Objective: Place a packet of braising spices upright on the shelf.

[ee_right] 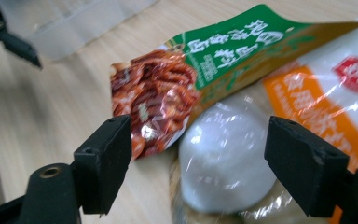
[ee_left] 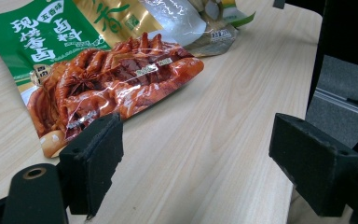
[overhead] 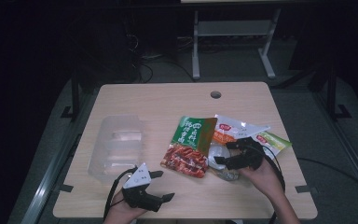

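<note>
Nearest me, my left tool [overhead: 160, 185] hangs over the near edge of the pale wooden worktop [overhead: 168, 100], jaws spread wide with nothing between them; in the left gripper view only bare wood lies between its black pads [ee_left: 94, 161]. My right tool [overhead: 224, 153] sits a little farther in and to the right, also wide open and holding nothing, its jaws straddling the round white bun in a clear crinkly wrapper [ee_right: 226, 158] without touching it, as far as I can tell. The bun looks smooth, pale and domed, glare streaking its film. Just left of it, overlapping its far edge, lies the glossy green and gold pouch printed with red braised meat [overhead: 189, 145]. Beyond the bun, I see the white and orange sachet [overhead: 233, 128] and a small yellow-green packet [overhead: 274, 141]. Far left rests a clear plastic tray [overhead: 117, 144].
</note>
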Tool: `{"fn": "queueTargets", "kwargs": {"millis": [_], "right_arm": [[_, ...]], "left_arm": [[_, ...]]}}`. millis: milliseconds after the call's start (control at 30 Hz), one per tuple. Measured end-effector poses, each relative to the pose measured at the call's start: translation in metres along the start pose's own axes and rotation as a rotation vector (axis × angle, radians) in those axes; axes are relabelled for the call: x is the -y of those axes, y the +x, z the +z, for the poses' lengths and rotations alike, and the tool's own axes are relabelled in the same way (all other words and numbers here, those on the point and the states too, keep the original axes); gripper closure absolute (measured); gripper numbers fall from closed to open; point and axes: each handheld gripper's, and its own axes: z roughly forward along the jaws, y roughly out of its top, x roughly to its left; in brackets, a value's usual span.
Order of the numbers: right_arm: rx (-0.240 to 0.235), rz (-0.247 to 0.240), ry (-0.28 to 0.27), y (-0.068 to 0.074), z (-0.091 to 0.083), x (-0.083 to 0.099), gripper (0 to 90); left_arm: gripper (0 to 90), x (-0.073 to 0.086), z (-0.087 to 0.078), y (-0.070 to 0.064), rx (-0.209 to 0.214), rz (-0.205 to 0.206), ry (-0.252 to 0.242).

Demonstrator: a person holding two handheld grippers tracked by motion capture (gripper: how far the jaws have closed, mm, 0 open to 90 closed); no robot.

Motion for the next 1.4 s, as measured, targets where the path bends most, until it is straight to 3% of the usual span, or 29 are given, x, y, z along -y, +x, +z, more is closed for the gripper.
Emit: {"fn": "queueTargets", "kwargs": {"millis": [233, 533, 700, 800, 1000, 1100, 1233, 1333, 1367, 1400], "right_arm": [[0.018, 0.025, 0.030, -0.012, 0.011, -0.027, 23.1], [0.022, 0.046, 0.051, -0.027, 0.024, -0.046, 23.4], [0.048, 0.066, 0.104, -0.038, 0.039, -0.061, 23.4], [0.058, 0.074, 0.112, -0.042, 0.046, -0.063, 24.1], [0.126, 0.122, 0.150, -0.049, 0.063, -0.061, 29.6], [0.121, 0.139, 0.148, -0.051, 0.067, -0.059, 30.6], [0.125, 0.127, 0.141, -0.050, 0.073, -0.059, 37.2], [0.131, 0.126, 0.129, -0.050, 0.076, -0.061, 47.2], [0.140, 0.127, 0.126, -0.051, 0.078, -0.061, 54.7], [0.140, 0.127, 0.126, -0.051, 0.078, -0.061, 54.7]], "left_arm": [[17.2, -0.001, 0.000, 0.001, -0.002, 0.006, -0.003], [17.2, -0.002, 0.003, 0.000, 0.010, 0.004, 0.001], [17.2, -0.002, 0.002, 0.001, 0.008, 0.005, -0.005], [17.2, -0.001, 0.002, 0.002, 0.008, 0.004, -0.003], [17.2, -0.002, 0.000, 0.000, 0.007, 0.010, 0.001], [17.2, -0.002, 0.000, 0.001, 0.006, 0.012, -0.005], [17.2, -0.002, 0.001, 0.001, 0.008, 0.010, -0.001], [17.2, -0.002, 0.002, 0.001, 0.007, 0.012, 0.000], [17.2, -0.002, 0.002, 0.001, 0.007, 0.008, -0.001], [17.2, -0.002, 0.002, 0.001, 0.007, 0.008, -0.001]]}}
